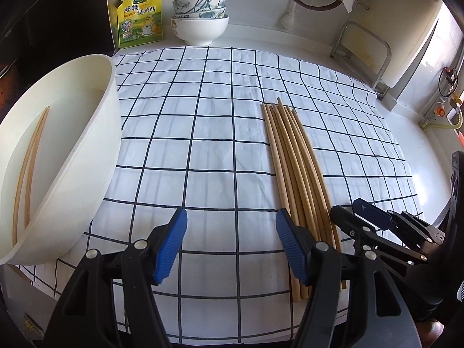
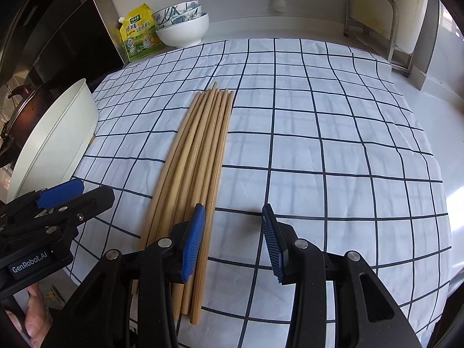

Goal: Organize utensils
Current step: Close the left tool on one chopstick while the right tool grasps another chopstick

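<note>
- The white surface carries a checked cloth that covers most of it; the cloth is creased and lies loose, so a jaw dragged across it could bunch it and shift everything on top.
- A large cream basin sits at the cloth's left edge, tilted in the left wrist view, with two chopsticks lying inside. It looks light; a knock on its rim could tip or slide it.
- Stacked bowls and a yellow seasoning pouch stand at the back, well apart from the work.
- The bundle of chopsticks lies on the cloth, side by side, near ends fanned toward both grippers. They are round and smooth, so they could roll or scatter if pushed sideways.
- The left gripper hangs low over the cloth, jaws spread and holding nothing; its right pad is just beside the bundle's near end.
- The right gripper also has its jaws spread and empty; the left pad overlaps the bundle's right edge, the right pad is over bare cloth.
- Judged risk: closing from here would likely catch one stick or none, or pinch cloth with it. The two grippers are close together and could collide over the same sticks.
</note>
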{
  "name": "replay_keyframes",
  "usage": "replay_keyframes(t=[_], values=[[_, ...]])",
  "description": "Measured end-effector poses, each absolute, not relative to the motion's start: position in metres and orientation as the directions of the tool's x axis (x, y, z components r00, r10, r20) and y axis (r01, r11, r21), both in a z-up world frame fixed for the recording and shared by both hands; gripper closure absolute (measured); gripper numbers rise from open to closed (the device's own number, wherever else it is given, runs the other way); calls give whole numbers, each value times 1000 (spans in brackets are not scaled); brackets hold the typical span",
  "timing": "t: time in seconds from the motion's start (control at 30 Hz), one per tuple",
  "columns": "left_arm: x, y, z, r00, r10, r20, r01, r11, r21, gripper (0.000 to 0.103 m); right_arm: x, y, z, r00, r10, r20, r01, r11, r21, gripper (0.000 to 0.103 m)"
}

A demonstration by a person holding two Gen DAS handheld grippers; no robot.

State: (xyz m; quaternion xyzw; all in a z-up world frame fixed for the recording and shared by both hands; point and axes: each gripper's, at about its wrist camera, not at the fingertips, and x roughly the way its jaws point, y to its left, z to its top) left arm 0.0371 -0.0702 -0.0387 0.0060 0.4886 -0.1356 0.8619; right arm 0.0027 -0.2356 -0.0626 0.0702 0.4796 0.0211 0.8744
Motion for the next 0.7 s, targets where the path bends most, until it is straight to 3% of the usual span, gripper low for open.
replay_keyframes(t=[0.7], values=[[38,-85,-49,477,-226,-849,266,958,-106,37,-3,-262,-63,549,40,-835,91,990,107,64]])
